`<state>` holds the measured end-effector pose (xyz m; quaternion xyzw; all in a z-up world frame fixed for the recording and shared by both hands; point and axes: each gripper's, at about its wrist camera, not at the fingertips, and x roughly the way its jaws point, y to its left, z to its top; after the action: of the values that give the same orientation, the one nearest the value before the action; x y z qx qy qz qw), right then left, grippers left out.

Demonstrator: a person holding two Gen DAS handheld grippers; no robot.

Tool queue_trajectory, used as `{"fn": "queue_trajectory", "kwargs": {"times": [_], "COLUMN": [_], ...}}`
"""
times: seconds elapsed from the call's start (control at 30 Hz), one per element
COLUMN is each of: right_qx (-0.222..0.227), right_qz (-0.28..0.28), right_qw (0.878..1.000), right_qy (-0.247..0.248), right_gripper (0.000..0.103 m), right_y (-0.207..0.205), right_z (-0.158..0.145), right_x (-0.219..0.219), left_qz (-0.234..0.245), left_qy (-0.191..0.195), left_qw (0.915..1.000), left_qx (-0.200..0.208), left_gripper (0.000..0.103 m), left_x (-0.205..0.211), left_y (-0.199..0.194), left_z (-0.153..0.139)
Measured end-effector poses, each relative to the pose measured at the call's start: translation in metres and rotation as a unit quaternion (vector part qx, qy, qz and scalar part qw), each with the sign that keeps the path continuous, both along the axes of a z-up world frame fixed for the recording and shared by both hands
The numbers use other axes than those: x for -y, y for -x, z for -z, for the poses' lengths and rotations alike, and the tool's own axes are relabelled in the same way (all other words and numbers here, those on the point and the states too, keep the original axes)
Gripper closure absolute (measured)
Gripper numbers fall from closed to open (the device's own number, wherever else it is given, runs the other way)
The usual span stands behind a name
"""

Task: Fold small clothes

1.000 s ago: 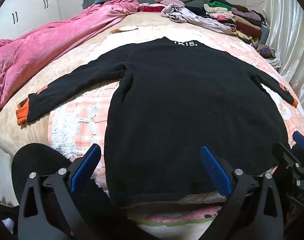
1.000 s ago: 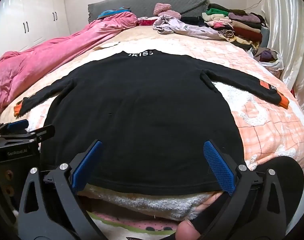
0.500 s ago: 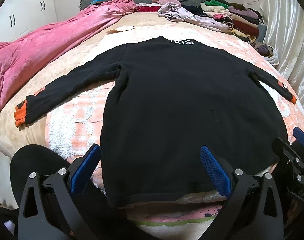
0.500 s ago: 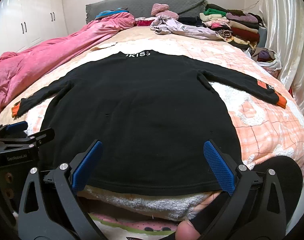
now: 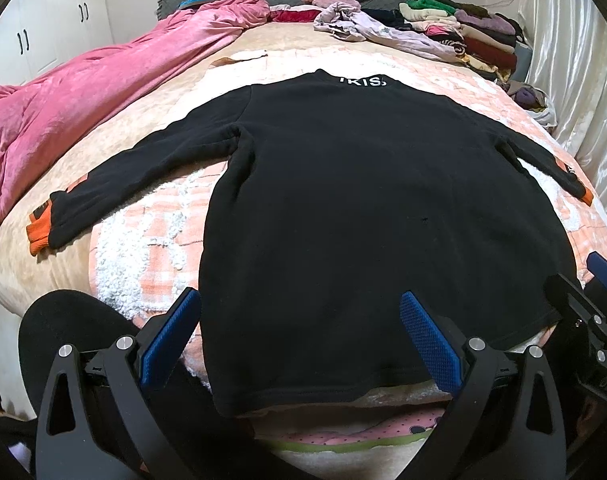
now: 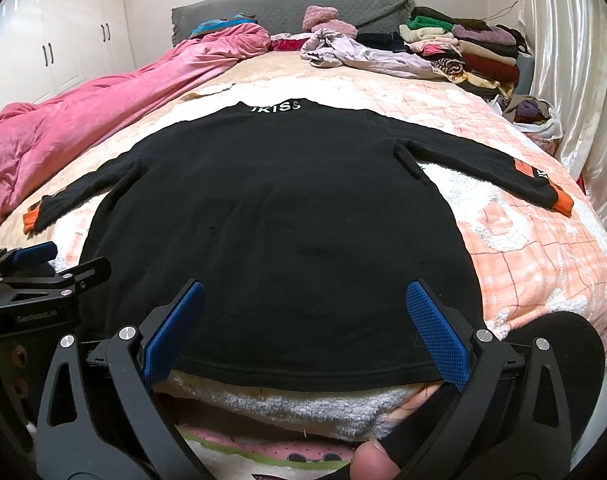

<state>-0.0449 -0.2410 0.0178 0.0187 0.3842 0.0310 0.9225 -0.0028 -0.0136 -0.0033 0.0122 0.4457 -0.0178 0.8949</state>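
Both cameras have drifted only slightly since a second ago; I see the sweater sitting a touch lower in each frame, otherwise unmoved.

Left wrist view: the black sweater lies flat across the centre, its hem along the bed's near edge in the lower middle. Its orange-cuffed sleeve reaches to the left edge, with bare orange-and-white blanket beneath it. A pink quilt fills the upper left; stacked clothes sit upper right. My left gripper is spread wide, holding nothing, over the hem. The other tool shows at the right edge.

Right wrist view: the sweater fills the centre, and open blanket lies at the right. My right gripper is spread wide, empty, its blue pads straddling the hem.
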Motion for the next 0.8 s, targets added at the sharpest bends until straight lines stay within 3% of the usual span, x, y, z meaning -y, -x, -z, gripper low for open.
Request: {"fn": "queue_trajectory", "kwargs": {"times": [0.8], "right_qx": [0.0], "right_qz": [0.0], "right_qw": [1.0], "right_qy": [0.0], "right_gripper": [0.008], "right_y": [-0.0005], "right_z": [-0.0001], "right_x": [-0.0002], "left_qz": [0.002], "left_qy": [0.0], "left_qw": [1.0], "left_qx": [0.003], "left_gripper": [0.004], "left_x": [0.0023], "left_y": [-0.0037], "left_z": [0.0004]}}
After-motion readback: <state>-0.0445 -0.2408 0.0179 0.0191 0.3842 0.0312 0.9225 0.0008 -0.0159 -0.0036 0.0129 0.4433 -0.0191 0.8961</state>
